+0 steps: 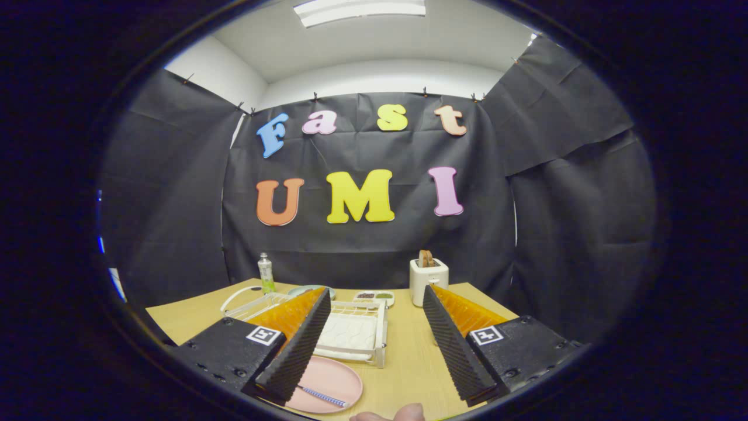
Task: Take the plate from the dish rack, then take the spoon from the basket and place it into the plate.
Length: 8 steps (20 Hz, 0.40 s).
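Note:
A pink plate (330, 381) lies flat on the wooden table (409, 362), just in front of the white wire dish rack (357, 332). A spoon with a striped blue-and-white handle (323, 397) rests in the plate, its bowl end hidden behind my left finger. My gripper (374, 339) is open above the table, fingers wide apart and nothing between them. The left finger (295, 345) overlaps the plate's near-left rim and part of the rack. A white wire basket with a handle (245, 299) shows beyond the left finger.
At the table's back stand a white toaster (428, 282) holding toast, a small green bottle (266, 273), a pale green dish (310, 290) and a small divided tray (374, 297). A person's fingertips (388, 414) show at the near table edge. Black cloth walls enclose the table.

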{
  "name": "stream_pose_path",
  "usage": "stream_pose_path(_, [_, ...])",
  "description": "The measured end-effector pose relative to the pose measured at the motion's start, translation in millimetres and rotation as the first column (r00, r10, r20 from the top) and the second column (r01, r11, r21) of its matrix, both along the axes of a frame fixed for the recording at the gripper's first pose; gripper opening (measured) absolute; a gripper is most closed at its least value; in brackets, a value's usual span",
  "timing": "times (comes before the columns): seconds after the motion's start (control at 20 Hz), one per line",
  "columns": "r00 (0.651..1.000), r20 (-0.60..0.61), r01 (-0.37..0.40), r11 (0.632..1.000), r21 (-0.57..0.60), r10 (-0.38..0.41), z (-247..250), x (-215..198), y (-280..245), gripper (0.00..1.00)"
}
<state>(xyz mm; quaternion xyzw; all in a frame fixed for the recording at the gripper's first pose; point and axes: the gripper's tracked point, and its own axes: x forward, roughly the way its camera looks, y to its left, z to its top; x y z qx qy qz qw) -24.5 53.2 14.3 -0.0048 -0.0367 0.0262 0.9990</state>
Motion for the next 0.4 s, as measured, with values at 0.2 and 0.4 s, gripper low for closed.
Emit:
stream_pose_path(0.2, [1.0, 0.014, -0.009, 1.0, -0.011, 0.009, 3.9, -8.7, 6.0, 1.0])
stream_pose_path(0.4, [0.999, 0.031, 0.01, 0.999, -0.035, -0.008, 9.2, -14.3, 10.7, 1.0])
